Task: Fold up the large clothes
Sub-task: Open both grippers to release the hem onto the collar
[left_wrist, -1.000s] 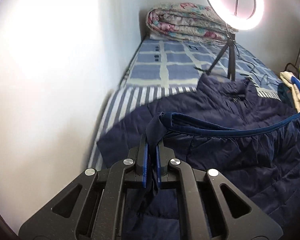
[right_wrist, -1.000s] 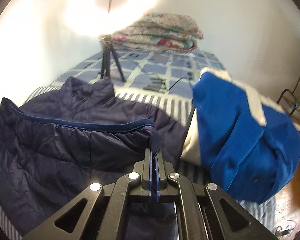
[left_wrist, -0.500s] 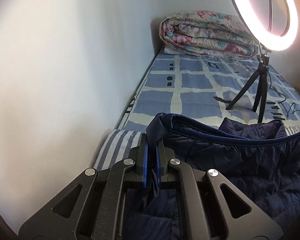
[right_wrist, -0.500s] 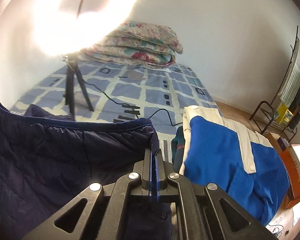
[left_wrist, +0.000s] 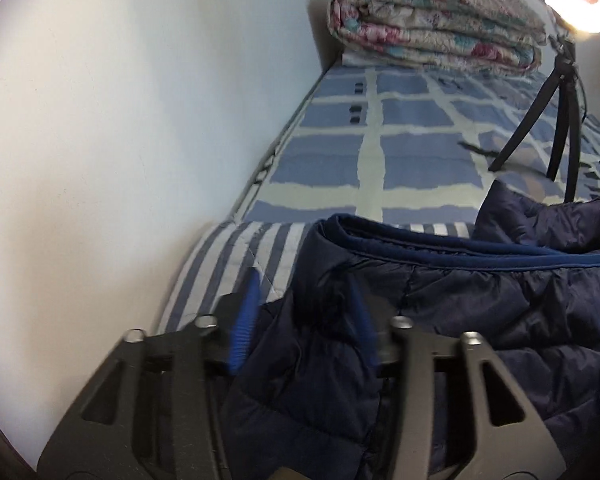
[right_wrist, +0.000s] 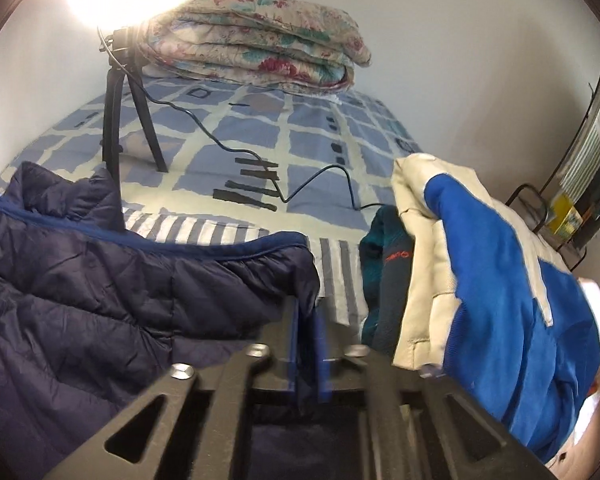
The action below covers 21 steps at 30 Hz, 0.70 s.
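Note:
A navy quilted jacket [left_wrist: 480, 320] lies folded on the bed, its blue-trimmed hem edge now on top near the collar. In the left wrist view my left gripper [left_wrist: 304, 320] has its jaws opening wide. The hem's left corner sits loosely between the blue pads [left_wrist: 242, 328], not pressed. In the right wrist view the same jacket [right_wrist: 100, 280] fills the lower left. My right gripper [right_wrist: 307, 336] is opening too, a narrow gap showing between its pads, with the hem's right corner slack between them.
The checked bed sheet [left_wrist: 420, 160] runs to a rolled floral quilt [left_wrist: 432, 36] by the wall. A ring-light tripod [right_wrist: 112, 120] and its cable [right_wrist: 320, 172] stand behind the jacket. A blue-and-cream jacket [right_wrist: 480, 260] over a teal garment [right_wrist: 384, 256] lies right. A wire rack [right_wrist: 580, 200] stands beyond.
Both grippers carried the hem forward and down over the jacket toward the collar. Their jaws, shut on the hem corners before, have now parted and the hem rests on the jacket.

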Each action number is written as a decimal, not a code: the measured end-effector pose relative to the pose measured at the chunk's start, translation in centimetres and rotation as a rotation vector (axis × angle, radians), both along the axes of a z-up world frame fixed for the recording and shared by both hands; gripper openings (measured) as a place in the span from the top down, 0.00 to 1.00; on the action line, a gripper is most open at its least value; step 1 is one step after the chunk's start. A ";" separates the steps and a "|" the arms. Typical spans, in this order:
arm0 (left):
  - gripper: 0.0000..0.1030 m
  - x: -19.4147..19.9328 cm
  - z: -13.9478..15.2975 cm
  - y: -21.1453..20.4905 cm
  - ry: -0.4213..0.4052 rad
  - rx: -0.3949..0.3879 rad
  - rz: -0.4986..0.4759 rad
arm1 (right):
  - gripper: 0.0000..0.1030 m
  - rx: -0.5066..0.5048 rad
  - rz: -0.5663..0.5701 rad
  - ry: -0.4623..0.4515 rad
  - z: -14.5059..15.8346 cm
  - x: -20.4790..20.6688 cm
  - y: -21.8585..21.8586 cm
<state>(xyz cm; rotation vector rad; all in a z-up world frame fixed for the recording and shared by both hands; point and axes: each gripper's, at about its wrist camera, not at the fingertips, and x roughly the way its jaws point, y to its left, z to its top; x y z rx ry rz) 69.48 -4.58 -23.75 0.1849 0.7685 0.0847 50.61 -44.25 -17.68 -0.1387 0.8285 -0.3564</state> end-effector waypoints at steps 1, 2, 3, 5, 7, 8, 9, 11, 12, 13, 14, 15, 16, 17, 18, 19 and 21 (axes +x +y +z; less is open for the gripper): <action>0.49 -0.4 0.5 0.1 -0.015 0.005 0.000 | 0.70 0.011 0.018 -0.011 0.4 -0.4 0.1; 0.49 -1.0 1.2 0.3 -0.030 0.014 -0.003 | 0.69 0.012 0.032 -0.015 0.8 -0.8 0.2; 0.49 -1.5 2.0 0.5 -0.040 0.012 -0.011 | 0.69 0.012 0.043 -0.021 1.3 -1.3 0.4; 0.49 -3.3 3.6 0.6 -0.077 -0.024 -0.059 | 0.69 0.051 0.074 -0.050 2.7 -3.2 0.6; 0.49 -5.5 4.8 -0.1 -0.060 -0.114 -0.153 | 0.68 0.114 0.107 -0.079 3.7 -5.7 0.7; 0.49 -6.4 5.0 -0.8 -0.039 -0.155 -0.207 | 0.67 0.150 0.126 -0.086 4.1 -7.1 0.9; 0.49 -7.7 5.1 -2.0 -0.010 -0.176 -0.258 | 0.67 0.177 0.141 -0.089 4.2 -8.4 1.2; 0.49 -10.8 4.5 -5.4 0.030 -0.165 -0.382 | 0.67 0.234 0.179 -0.100 4.2 -12.2 2.0; 0.49 -11.7 4.3 -6.6 0.036 -0.153 -0.414 | 0.67 0.258 0.192 -0.102 3.9 -13.8 2.3; 0.49 -12.9 3.7 -8.4 0.045 -0.134 -0.464 | 0.67 0.288 0.205 -0.099 3.5 -15.6 2.8; 0.49 -13.7 3.0 -10.1 0.047 -0.101 -0.502 | 0.67 0.309 0.215 -0.095 3.2 -17.2 3.3; 0.49 -14.1 2.3 -11.6 0.045 -0.059 -0.515 | 0.67 0.322 0.220 -0.089 2.7 -18.3 3.5; 0.49 -14.1 1.6 -12.6 0.049 -0.030 -0.515 | 0.67 0.332 0.230 -0.073 2.1 -19.7 4.1; 0.49 -13.7 0.6 -13.5 0.073 -0.018 -0.503 | 0.67 0.330 0.235 -0.059 1.5 -20.8 4.6; 0.49 -13.2 -0.3 -13.9 0.105 -0.024 -0.490 | 0.67 0.328 0.239 -0.052 1.0 -21.6 4.9; 0.49 -12.6 -1.1 -14.2 0.131 -0.021 -0.472 | 0.67 0.333 0.243 -0.045 0.6 -22.3 5.1; 0.49 -11.8 -2.6 -14.7 0.162 -0.008 -0.450 | 0.67 0.369 0.241 -0.033 -0.1 -23.4 5.3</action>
